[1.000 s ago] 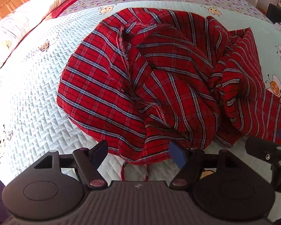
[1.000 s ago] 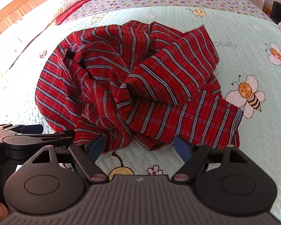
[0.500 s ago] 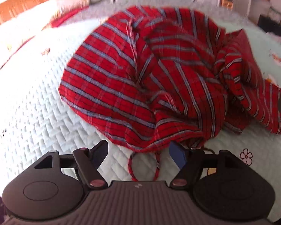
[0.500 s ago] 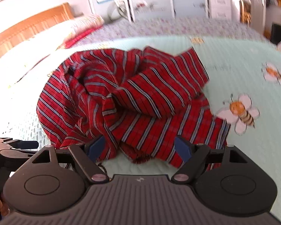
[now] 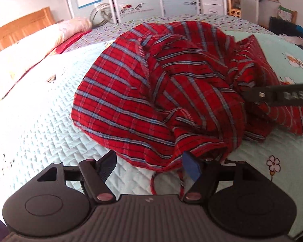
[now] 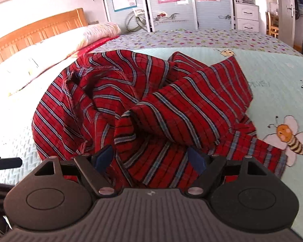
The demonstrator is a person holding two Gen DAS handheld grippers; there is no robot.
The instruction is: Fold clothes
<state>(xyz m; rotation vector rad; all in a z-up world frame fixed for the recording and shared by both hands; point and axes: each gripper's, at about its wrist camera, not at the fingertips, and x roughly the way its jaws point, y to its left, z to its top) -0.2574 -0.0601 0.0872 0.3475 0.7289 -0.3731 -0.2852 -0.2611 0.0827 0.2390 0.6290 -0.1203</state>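
The left gripper (image 5: 149, 166) is held with its jaws spread wide and nothing pinched; the near hem of the red plaid garment (image 5: 171, 92) lies between the fingers, and the blue pad of the right finger (image 5: 190, 167) sits just beside a fold without pressing it. Two thin red cords (image 5: 165, 181) hang from the hem toward the gripper body. The right gripper (image 6: 150, 158) is likewise seen released, its jaws apart, with a thick bunch of the cloth (image 6: 155, 117) lying between the two blue pads; no squeeze on the fabric can be made out. In the left wrist view, a black finger of the right gripper (image 5: 280, 96) is seen reaching in from the right edge over the heap.

The garment is found crumpled in a mound on a pale quilt (image 6: 272, 76) printed with cartoon bees (image 6: 288, 137). Beyond it, a flowered bedspread (image 6: 192, 38) is spread across the bed, a rolled blanket (image 6: 86, 34) is laid along the left side, and a wooden headboard (image 6: 38, 30) is seen behind. Cupboard doors (image 6: 171, 6) stand at the back of the room.
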